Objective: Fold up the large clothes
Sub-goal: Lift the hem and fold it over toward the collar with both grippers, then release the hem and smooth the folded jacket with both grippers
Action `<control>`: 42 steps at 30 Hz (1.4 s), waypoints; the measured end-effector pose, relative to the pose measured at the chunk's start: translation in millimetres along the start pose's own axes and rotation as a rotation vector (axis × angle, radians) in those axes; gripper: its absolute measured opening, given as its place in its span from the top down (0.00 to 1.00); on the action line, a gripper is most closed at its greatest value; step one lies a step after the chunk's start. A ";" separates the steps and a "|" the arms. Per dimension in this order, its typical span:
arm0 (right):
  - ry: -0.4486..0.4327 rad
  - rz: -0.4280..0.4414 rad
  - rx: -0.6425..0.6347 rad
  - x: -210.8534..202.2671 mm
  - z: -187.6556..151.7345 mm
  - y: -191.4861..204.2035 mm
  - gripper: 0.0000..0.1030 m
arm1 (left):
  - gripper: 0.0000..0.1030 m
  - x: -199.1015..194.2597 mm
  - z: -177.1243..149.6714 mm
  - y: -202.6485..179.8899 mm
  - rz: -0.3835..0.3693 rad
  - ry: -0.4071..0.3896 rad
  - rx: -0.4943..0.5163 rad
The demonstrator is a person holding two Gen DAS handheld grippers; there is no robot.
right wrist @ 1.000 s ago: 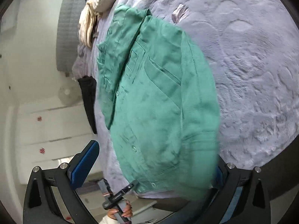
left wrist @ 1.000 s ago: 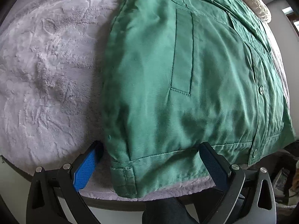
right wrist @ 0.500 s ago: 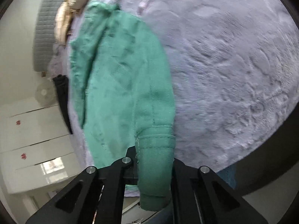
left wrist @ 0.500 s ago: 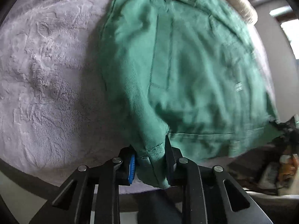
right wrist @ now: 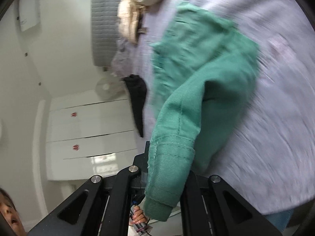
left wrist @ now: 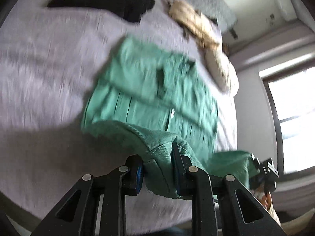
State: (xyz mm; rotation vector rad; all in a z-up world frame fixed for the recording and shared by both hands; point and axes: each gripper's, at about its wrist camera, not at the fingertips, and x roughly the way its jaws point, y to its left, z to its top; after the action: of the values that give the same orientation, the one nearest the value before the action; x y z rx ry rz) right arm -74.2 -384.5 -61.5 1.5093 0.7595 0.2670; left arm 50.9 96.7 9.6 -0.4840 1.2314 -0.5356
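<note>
A green button-up shirt (left wrist: 157, 90) lies on a lilac fleece bedspread (left wrist: 39, 74), its near hem lifted off the bed. My left gripper (left wrist: 157, 169) is shut on one bottom corner of the shirt, green cloth bunched between its jaws. My right gripper (right wrist: 167, 177) is shut on the other bottom corner of the shirt (right wrist: 196, 74), and the hem hangs down over its jaws. The right gripper also shows at the lower right of the left wrist view (left wrist: 263, 169), holding the cloth. Both views are motion-blurred.
A black garment (left wrist: 110, 2) lies at the far side of the bed; it also hangs at the bed's edge in the right wrist view (right wrist: 137, 102). A cream garment (left wrist: 206, 45) lies by the grey headboard (left wrist: 212, 5). White drawers (right wrist: 88, 133) stand beside the bed. A window (left wrist: 295, 118) is on the right.
Both grippers closed on the shirt's bottom corners, then lifted the hem off the bed and carried it toward the collar; the views now tilt up to show more of the room.
</note>
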 end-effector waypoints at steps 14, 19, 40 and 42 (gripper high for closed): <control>-0.058 -0.136 0.001 94.0 176.1 26.0 0.93 | 0.75 101.0 163.0 -24.4 0.127 -0.078 0.104; -0.087 -0.229 0.062 127.8 210.3 -5.8 0.92 | 0.73 157.2 193.7 -12.7 0.213 0.009 0.125; -0.004 -0.863 -0.358 149.4 236.3 -7.8 0.96 | 0.15 194.4 191.3 -4.7 0.509 -0.039 0.274; -0.038 -0.880 -0.411 149.8 230.8 -5.9 0.97 | 0.15 208.9 182.7 -4.2 0.537 -0.037 0.298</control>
State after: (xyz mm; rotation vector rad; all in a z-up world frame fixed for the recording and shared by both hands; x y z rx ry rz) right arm 173.8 -478.5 -135.2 0.6935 1.1783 -0.2590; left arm 276.7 -25.9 -95.2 0.0937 1.1615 -0.2406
